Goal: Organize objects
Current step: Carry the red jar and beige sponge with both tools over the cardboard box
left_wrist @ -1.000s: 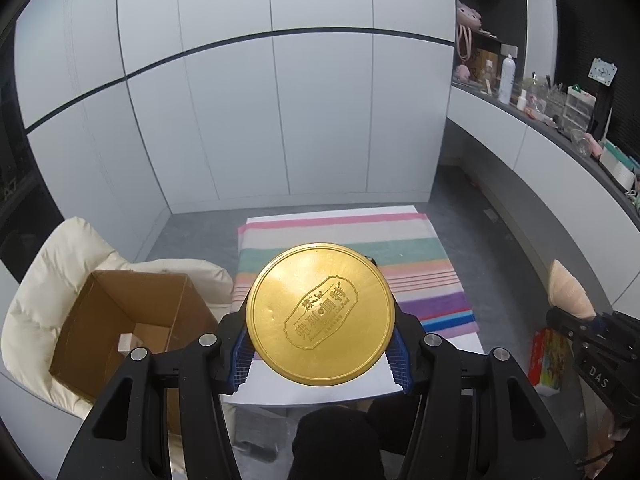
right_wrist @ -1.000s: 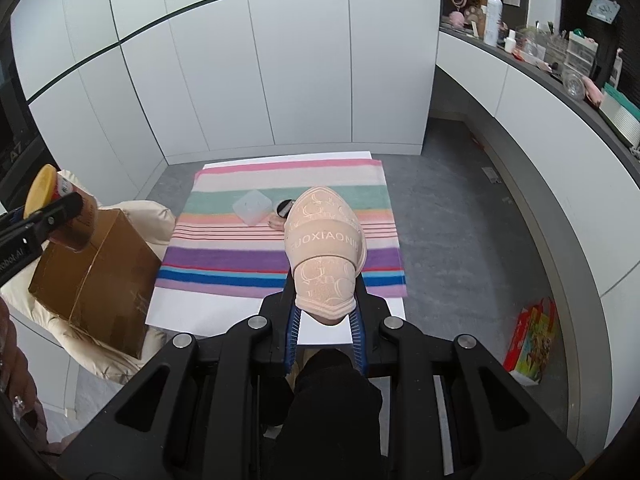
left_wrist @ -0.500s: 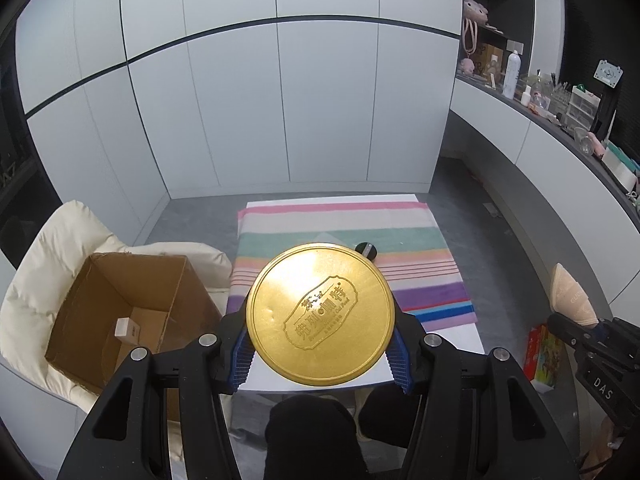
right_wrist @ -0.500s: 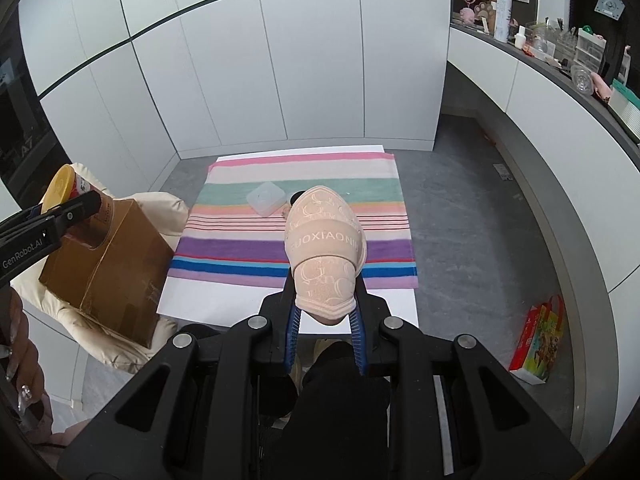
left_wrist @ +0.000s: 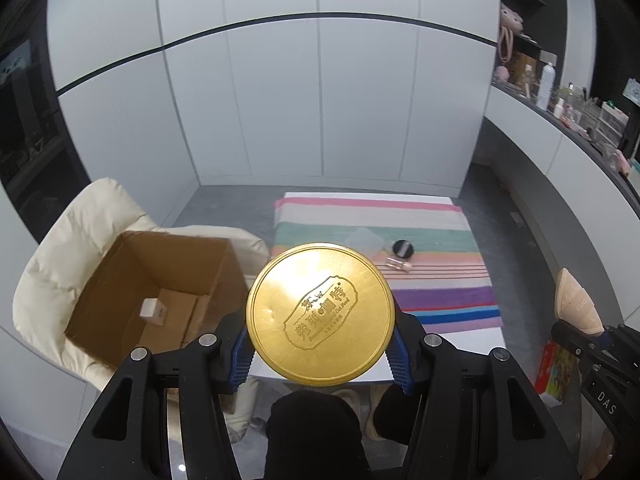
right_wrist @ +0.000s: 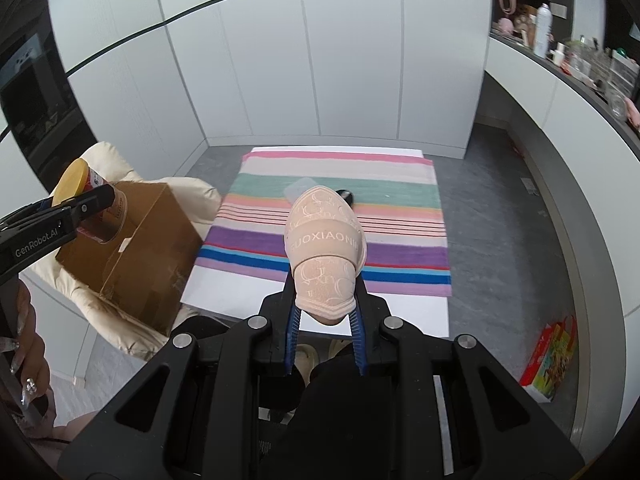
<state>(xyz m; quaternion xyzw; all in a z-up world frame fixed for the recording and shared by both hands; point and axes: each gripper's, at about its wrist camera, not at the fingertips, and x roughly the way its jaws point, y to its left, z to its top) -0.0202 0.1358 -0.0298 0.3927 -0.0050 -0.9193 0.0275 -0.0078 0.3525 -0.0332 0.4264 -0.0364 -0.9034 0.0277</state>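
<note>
Hand-held grippers (left_wrist: 320, 354) (right_wrist: 325, 322): one jar (left_wrist: 319, 313), one slipper (right_wrist: 326, 246)

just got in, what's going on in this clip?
A person is tidying up with a gripper in each hand. The left gripper is shut on a gold-lidded jar, beside the open cardboard box that sits on a cream chair. The right gripper is shut on a rolled beige cloth. A clear lid, black compact and pink bottle lie on the striped cloth.
</note>
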